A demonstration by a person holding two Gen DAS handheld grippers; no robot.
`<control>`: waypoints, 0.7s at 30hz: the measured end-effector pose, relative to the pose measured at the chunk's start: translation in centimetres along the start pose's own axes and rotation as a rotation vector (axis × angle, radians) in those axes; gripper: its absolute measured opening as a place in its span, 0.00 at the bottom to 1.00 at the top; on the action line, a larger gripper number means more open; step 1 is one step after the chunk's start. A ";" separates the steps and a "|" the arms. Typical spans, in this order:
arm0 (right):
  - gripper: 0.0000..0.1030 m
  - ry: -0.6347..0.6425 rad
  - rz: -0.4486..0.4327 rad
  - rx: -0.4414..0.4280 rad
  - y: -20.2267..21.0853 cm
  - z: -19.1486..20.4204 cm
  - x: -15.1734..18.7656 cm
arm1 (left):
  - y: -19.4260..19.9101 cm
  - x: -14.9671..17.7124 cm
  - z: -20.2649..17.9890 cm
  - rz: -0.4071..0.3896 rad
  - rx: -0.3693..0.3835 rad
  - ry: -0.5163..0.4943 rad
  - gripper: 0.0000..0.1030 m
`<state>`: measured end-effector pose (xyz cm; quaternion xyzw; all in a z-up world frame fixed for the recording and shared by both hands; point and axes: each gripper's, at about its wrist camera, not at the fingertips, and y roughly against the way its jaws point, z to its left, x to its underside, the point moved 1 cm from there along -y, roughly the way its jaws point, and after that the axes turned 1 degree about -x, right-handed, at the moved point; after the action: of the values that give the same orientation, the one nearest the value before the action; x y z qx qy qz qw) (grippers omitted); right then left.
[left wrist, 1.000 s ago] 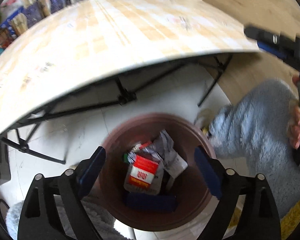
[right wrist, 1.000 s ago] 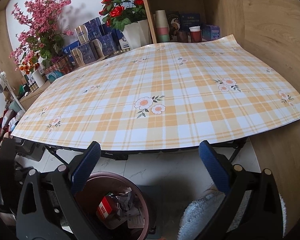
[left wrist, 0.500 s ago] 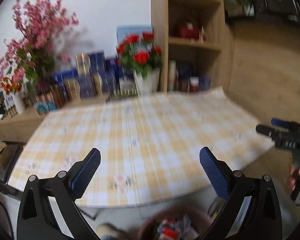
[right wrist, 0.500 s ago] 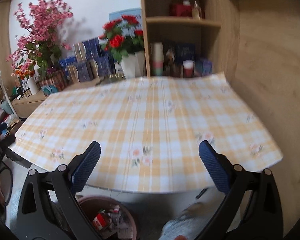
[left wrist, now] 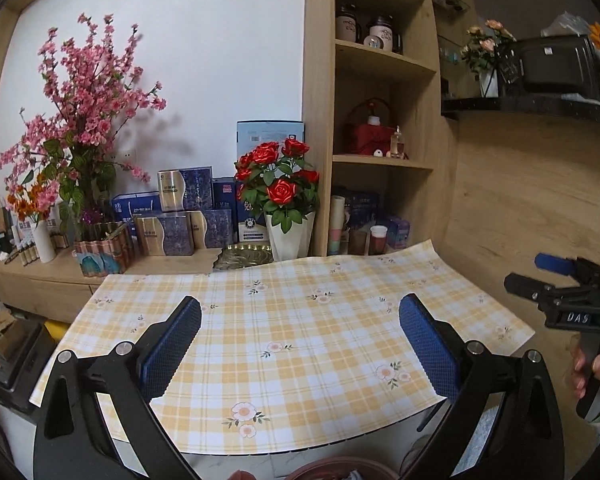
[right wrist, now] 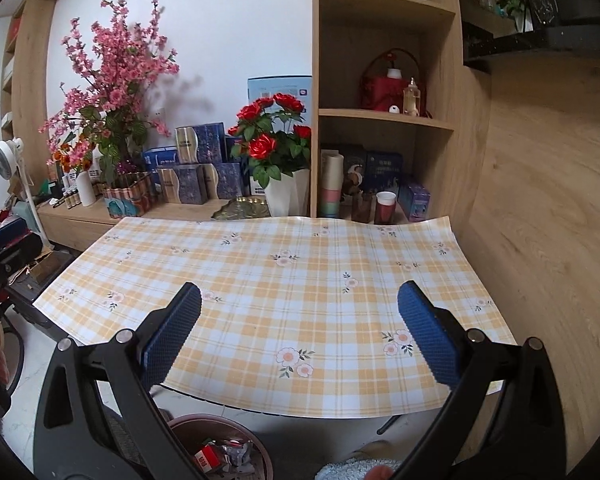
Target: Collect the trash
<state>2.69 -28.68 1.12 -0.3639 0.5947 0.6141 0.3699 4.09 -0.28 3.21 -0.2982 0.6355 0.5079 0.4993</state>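
Both your hand-held grippers have lifted from the bin [right wrist: 220, 446] below; left hand-held gripper [left wrist: 300, 350] and right hand-held gripper [right wrist: 300, 346] stand empty, jaws wide (left just opened fully). The counter [right wrist: 300, 280] ahead shows no trash; collection looks complete.

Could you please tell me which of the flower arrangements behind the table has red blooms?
The rose bouquet in the white vase, beside the wooden shelf unit. The taller branching arrangement further left carries pink blossoms instead.

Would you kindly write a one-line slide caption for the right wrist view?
Open right gripper above a bare plaid tablecloth, with the trash bin on the floor below.
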 end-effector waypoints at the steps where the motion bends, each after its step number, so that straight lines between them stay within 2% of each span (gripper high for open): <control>1: 0.94 -0.001 -0.002 -0.004 0.1 0.1 -0.1 | 0.1 -0.1 -0.3 0.008 -0.012 -0.014 0.94; 4: 0.94 -0.001 -0.003 -0.010 0.4 0.3 -0.2 | 0.4 0.1 -0.6 0.011 -0.055 -0.041 0.94; 12: 0.94 -0.010 0.003 -0.008 0.6 0.5 -0.3 | 0.3 0.1 -0.1 0.021 -0.081 -0.035 0.94; 21: 0.94 -0.012 0.006 -0.007 0.5 0.5 -0.2 | 0.8 -0.3 -0.3 -0.002 -0.114 -0.063 0.94</control>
<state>2.38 -28.22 1.54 -0.3597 0.5916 0.6194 0.3702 3.36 -0.31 3.83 -0.3107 0.5891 0.5518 0.5020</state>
